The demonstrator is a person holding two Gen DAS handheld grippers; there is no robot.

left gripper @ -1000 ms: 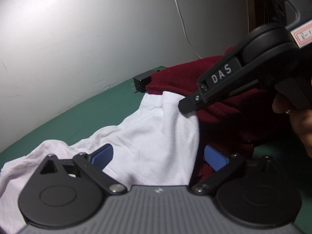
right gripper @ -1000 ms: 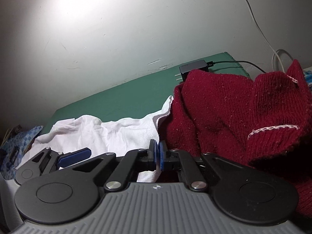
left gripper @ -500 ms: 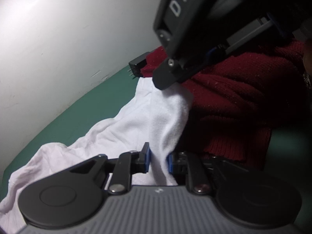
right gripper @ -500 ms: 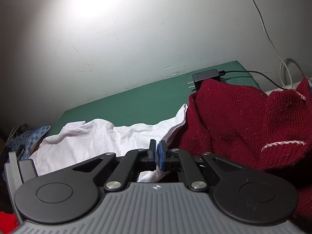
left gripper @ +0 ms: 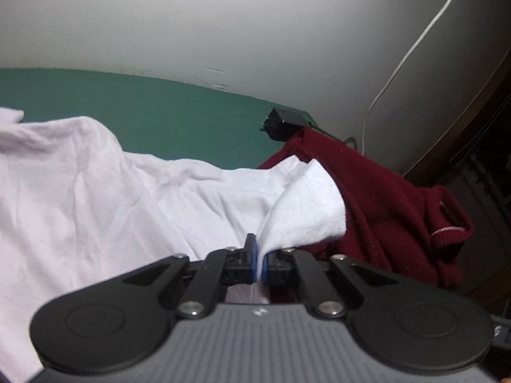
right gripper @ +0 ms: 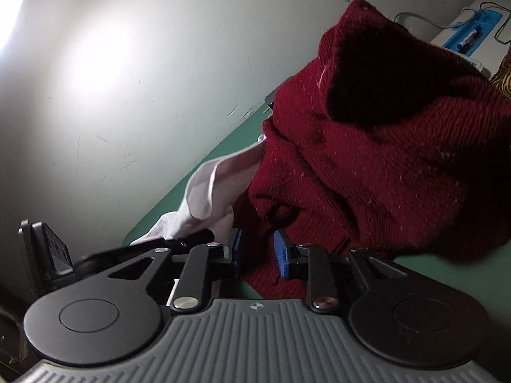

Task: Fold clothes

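A white garment [left gripper: 95, 191] lies crumpled over the green table [left gripper: 159, 121], its right end lapping onto a dark red knit sweater [left gripper: 383, 198]. My left gripper [left gripper: 259, 265] is shut on a raised fold of the white garment near that end. In the right wrist view the red sweater [right gripper: 383, 143] is heaped close in front, and the white garment [right gripper: 207, 188] trails off to its left. My right gripper [right gripper: 257, 252] is tilted and its jaws are opening. The sweater's hem lies in the gap, and the blue pads [right gripper: 281, 255] do not press on it.
A black charger [left gripper: 284, 123] sits at the table's far edge by the wall, with a white cable [left gripper: 399, 63] running up the wall. Dark wooden furniture [left gripper: 463, 121] stands at the right. A white and blue tray [right gripper: 472, 32] lies beyond the sweater.
The left gripper went from wide open to shut on the white garment and swung round. The right gripper let go of the white cloth, rolled, dropped toward the sweater, and its jaws parted.
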